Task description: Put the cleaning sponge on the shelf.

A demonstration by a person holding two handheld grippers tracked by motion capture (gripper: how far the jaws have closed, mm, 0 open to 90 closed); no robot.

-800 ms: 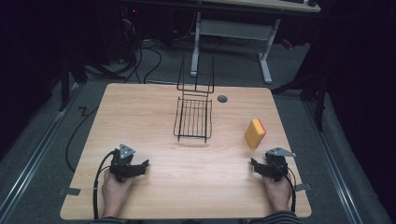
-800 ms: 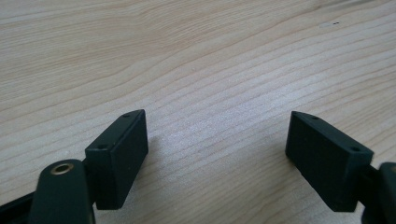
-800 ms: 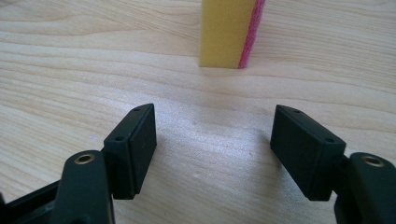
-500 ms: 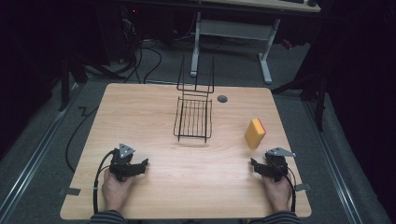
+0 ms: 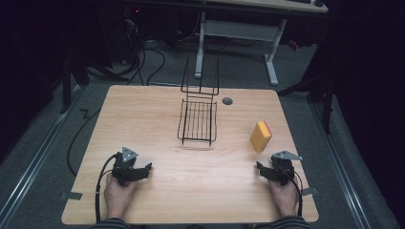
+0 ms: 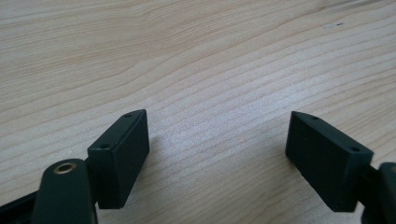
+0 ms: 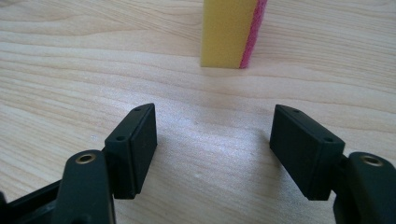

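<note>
So nothing was started: my left hand-held gripper (image 5: 143, 168) and right hand-held gripper (image 5: 261, 169) rested agape, empty, on the surface (image 5: 143, 119); sponge (image 5: 261, 136) and rack (image 5: 197, 121) untouched.

Sponge (image 7: 232, 31) top cut off by right gripper view's upper edge.

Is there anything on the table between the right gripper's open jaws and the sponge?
No. In the right gripper view, bare wooden table runs from the right gripper to the upright yellow-and-pink sponge.
</note>
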